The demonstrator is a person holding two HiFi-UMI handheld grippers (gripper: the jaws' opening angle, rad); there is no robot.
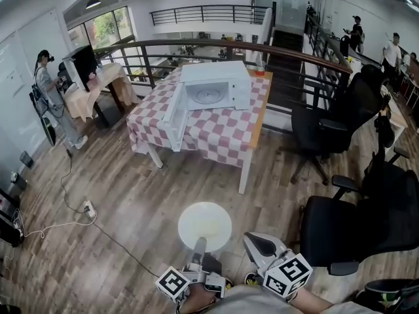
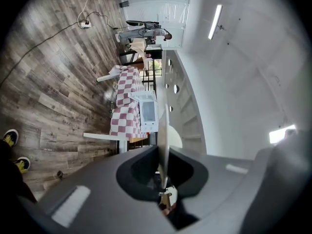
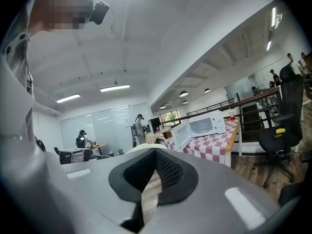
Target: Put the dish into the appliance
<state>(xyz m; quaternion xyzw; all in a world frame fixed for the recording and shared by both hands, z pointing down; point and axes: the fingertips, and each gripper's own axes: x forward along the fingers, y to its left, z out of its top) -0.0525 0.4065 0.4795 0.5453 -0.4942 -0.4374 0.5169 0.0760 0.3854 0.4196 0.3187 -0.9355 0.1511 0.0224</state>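
Above the plank floor (image 1: 131,195), one round white dish (image 1: 205,226) is gripped at its rim by the left tool (image 1: 199,246). Just right of it, the right tool (image 1: 256,242) is held closed and empty. Ahead, one open microwave (image 1: 219,90) is carried on a checked-cloth desk (image 1: 216,136), and two black chairs (image 1: 340,120) are seen at the right.

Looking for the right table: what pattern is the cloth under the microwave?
Red-and-white checks on the tablecloth, clearest in the head view.

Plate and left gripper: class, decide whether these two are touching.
Touching. The left gripper view shows the plate edge-on, its rim pinched between the shut jaws of the left gripper, with no gap.
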